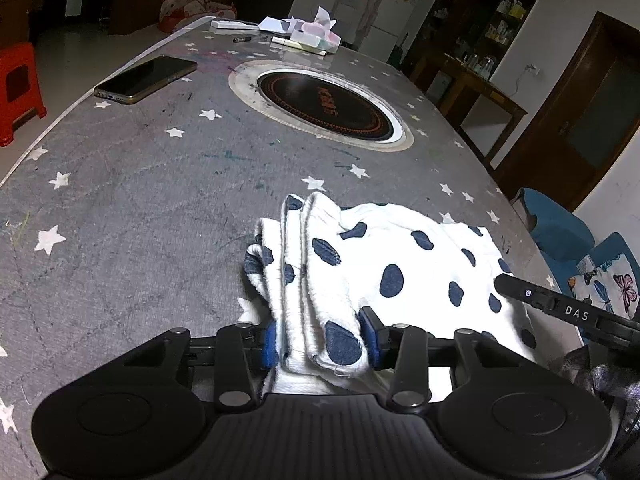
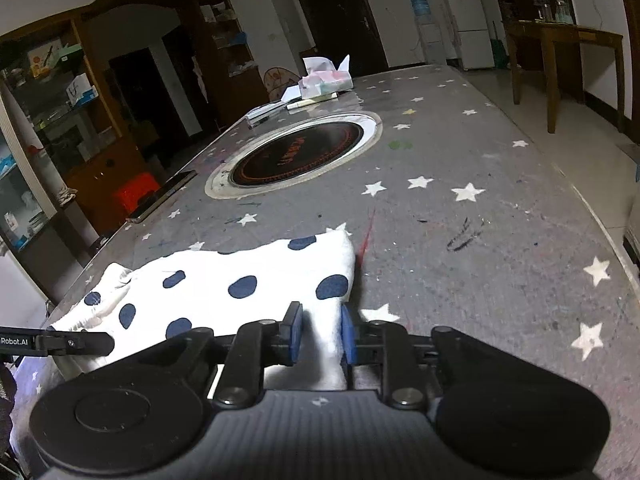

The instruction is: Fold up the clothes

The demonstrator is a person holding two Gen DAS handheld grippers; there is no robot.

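A white garment with dark blue dots (image 1: 400, 256) lies partly folded on the grey star-patterned table (image 1: 140, 208). My left gripper (image 1: 320, 338) is shut on a bunched, layered end of it, and cloth fills the gap between the blue pads. In the right wrist view the garment (image 2: 224, 280) stretches away to the left. My right gripper (image 2: 322, 334) holds its near right corner, with a strip of white cloth between the pads. A finger of the right gripper (image 1: 560, 308) lies over the cloth's right side, and a finger of the left gripper (image 2: 68, 343) shows at the far left.
A round built-in hob (image 1: 324, 106) sits in the table's middle, with a phone (image 1: 146, 79) near the left edge. A tissue pack and papers (image 1: 312, 34) lie at the far end. A red stool (image 1: 18, 88) stands left of the table and blue chairs (image 1: 560, 232) stand right.
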